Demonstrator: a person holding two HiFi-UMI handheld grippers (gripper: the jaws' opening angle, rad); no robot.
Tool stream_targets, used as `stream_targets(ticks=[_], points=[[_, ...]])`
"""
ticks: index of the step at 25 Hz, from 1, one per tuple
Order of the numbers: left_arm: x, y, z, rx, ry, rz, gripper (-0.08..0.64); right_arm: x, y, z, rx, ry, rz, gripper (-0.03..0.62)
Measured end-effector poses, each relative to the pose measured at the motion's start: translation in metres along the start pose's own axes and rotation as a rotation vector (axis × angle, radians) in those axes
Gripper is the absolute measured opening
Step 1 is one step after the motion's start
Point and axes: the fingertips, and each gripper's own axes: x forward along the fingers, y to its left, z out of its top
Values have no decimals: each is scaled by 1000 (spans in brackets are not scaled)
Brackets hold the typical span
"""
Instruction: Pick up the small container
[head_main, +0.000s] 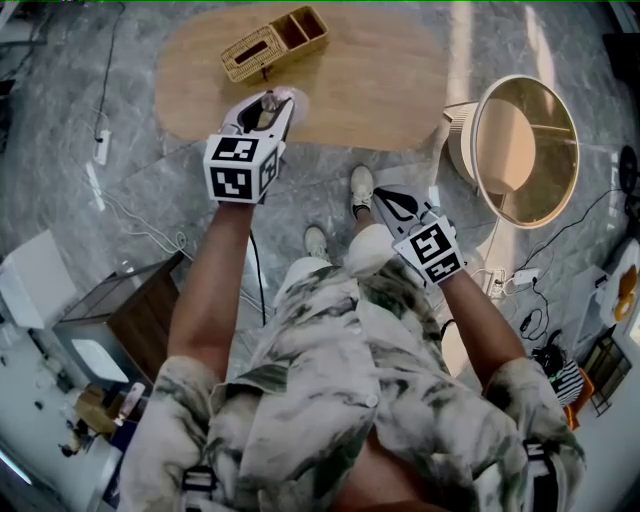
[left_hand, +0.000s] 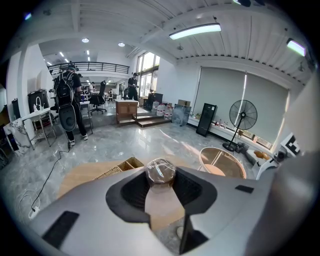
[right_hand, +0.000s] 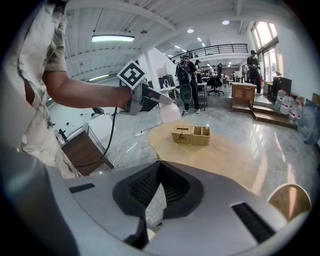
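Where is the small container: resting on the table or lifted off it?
Lifted off. The left tool grips the small container between its jaws, above the wooden table.

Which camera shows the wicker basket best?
Head view: the basket is seen whole from above, compartments visible. Right gripper view shows it whole but side-on; left gripper view shows only a corner behind the fingers.

A wicker basket (head_main: 273, 43) sits on the oval wooden table (head_main: 380, 95), near its far edge.
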Motion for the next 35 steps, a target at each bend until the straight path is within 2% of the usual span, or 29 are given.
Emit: stream_targets(ticks=[24,35], points=[[13,6,-7,-30,19,18,152,11,-11,-2,-4,26,40,20],[27,13,-11,-53,31,35,152,22,-30,1,-10,35,59,20]])
